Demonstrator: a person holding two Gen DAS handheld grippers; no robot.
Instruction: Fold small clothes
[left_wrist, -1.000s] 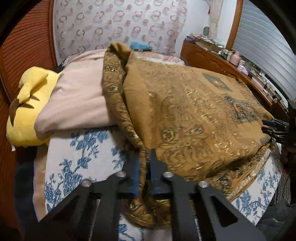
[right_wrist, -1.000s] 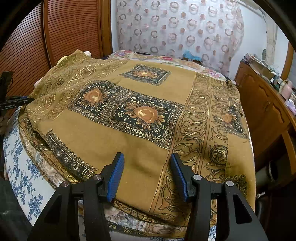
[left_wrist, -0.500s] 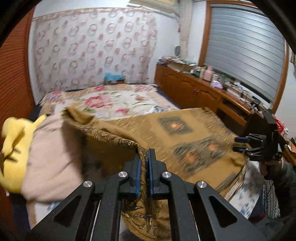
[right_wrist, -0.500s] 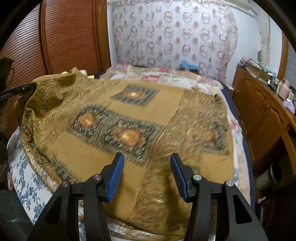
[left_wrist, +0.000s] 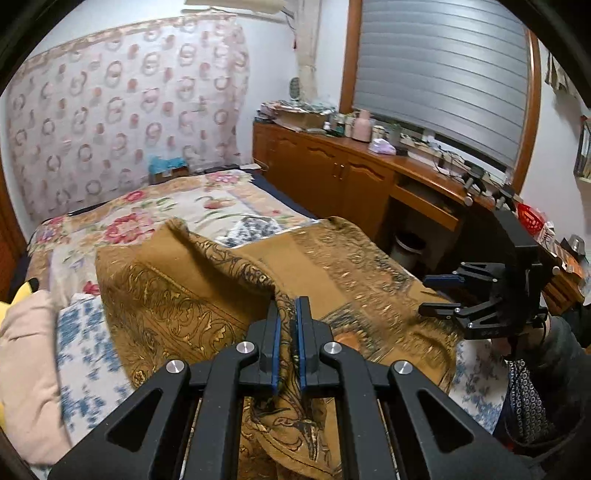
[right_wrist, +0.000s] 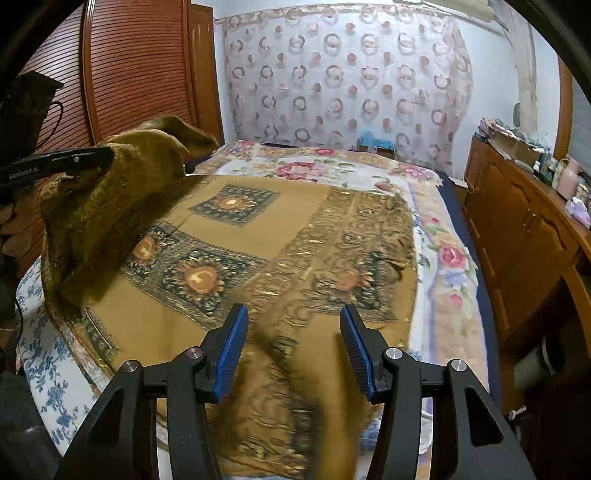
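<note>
A bedroom: patterned curtain at the back, wooden cabinets down one side, and a bed (right_wrist: 448, 258) under a floral cover filling the middle. Spread over the bed lies the cloth (right_wrist: 295, 236), mustard with dark sunflower squares, its long axis running from the person toward the curtain. The left gripper (left_wrist: 288, 325) is clamped on one edge of the cloth and holds that corner raised, so a flap stands above the flat part. The fold, I judge, must carry that flap across toward the right side. The right gripper (right_wrist: 290, 343) hovers over the near edge, jaws apart, pinching nothing. No container takes part; a small bin (left_wrist: 408, 247) stands under the cabinets, contents unseen.
</note>
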